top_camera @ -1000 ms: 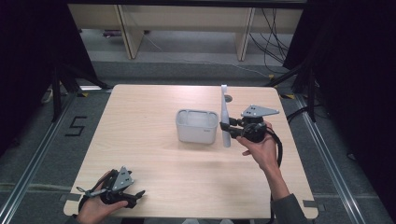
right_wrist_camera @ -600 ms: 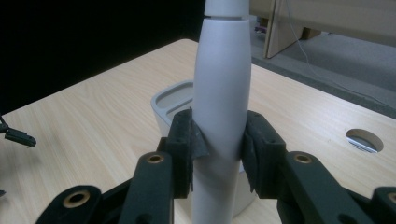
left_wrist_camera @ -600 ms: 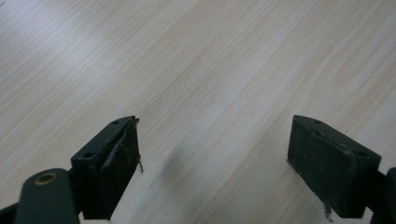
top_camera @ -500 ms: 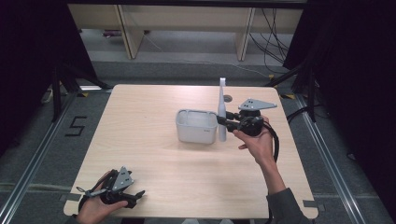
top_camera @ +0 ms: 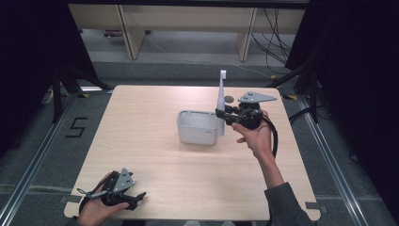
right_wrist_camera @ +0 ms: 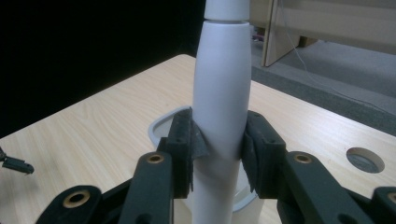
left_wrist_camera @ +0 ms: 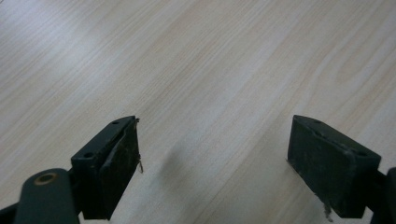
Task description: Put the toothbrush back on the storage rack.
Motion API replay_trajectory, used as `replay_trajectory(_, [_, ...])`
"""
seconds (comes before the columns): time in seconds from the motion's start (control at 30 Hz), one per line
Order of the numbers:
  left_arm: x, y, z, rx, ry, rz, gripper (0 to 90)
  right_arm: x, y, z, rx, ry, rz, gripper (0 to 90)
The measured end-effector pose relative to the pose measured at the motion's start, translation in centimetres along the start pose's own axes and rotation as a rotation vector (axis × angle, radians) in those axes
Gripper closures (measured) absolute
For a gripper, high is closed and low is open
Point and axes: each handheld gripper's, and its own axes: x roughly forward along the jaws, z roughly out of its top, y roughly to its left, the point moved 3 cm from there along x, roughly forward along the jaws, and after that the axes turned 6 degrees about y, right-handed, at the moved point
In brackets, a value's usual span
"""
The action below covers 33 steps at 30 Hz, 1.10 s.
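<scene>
A white electric-toothbrush-shaped handle (top_camera: 221, 100) stands upright, with my right gripper (top_camera: 220, 113) shut on its lower body. In the right gripper view both pads press its sides (right_wrist_camera: 222, 84), and my right gripper (right_wrist_camera: 218, 144) points toward the white container's rim (right_wrist_camera: 161, 126) just behind. The handle hangs at the right edge of the white rectangular container (top_camera: 197, 128) in the middle of the table. My left gripper (top_camera: 113, 194) rests at the near left corner, held in a hand. Its jaws (left_wrist_camera: 215, 158) stand open over bare wood with nothing between them.
A round hole (top_camera: 229, 99) sits in the wooden tabletop (top_camera: 141, 117) just behind the right gripper, also visible as a hole (right_wrist_camera: 365, 160) in the right gripper view. Shelving and cables lie on the floor beyond the far edge.
My right gripper has lifted the white handle a little higher and slightly farther back beside the container. The left gripper has stayed put.
</scene>
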Motion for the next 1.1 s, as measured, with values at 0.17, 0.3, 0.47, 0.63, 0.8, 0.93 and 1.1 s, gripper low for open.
replay_trajectory(0.17, [0.0, 0.0, 0.0, 0.001, 0.0, 0.0, 16.2, 0.3, -0.1, 0.9, 0.01, -0.015, -0.008, 66.5])
replay_trajectory(0.3, [0.0, 0.0, 0.0, -0.001, -0.001, -0.001, 16.2, 0.9, -0.2, 1.5, 0.015, -0.027, -0.015, 66.5])
replay_trajectory(0.47, [-0.1, 0.0, 0.0, 0.002, 0.0, -0.003, 16.3, 1.7, -0.6, 2.0, 0.024, -0.031, -0.022, 66.5])
replay_trajectory(0.63, [0.0, 0.0, 0.0, 0.0, -0.002, -0.002, 16.2, 2.6, -1.2, 2.0, 0.036, -0.033, -0.031, 66.4])
replay_trajectory(0.8, [-0.1, 0.0, 0.0, 0.003, -0.001, -0.002, 16.2, 3.1, -1.7, 1.9, 0.072, -0.027, -0.05, 66.4])
replay_trajectory(0.93, [-0.1, 0.0, 0.0, 0.004, -0.002, -0.001, 16.2, 3.5, -1.9, 1.7, 0.056, -0.025, -0.064, 66.4])
replay_trajectory(1.1, [-0.1, 0.0, 0.0, 0.005, -0.001, 0.001, 16.2, 4.0, -2.1, 1.5, 0.048, -0.016, -0.081, 66.4])
